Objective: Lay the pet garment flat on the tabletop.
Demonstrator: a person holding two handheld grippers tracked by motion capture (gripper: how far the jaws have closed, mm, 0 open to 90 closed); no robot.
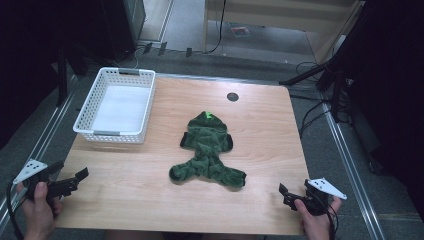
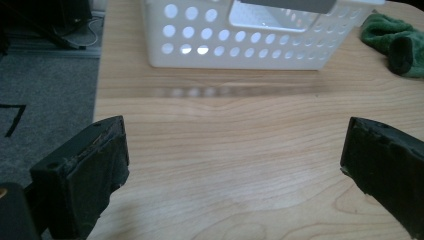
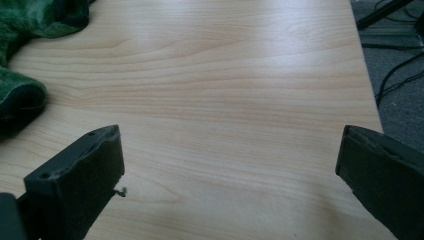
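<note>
- High view: a green fleece garment (image 1: 209, 150) lies flat at the centre of the wooden table (image 1: 260, 130), with a white perforated basket (image 1: 117, 104) at upper left.
- Left gripper (image 1: 65, 181) at lower left and right gripper (image 1: 292, 194) at lower right both stand wide apart, holding nothing, well clear of the garment.
- Left gripper view: the basket wall's round holes show close up, garment at upper right.
- Right gripper view: bare wood grain, garment at upper left.
- Grey floor (image 1: 340, 200) and trailing cables (image 1: 310, 112) surround the table.
</note>
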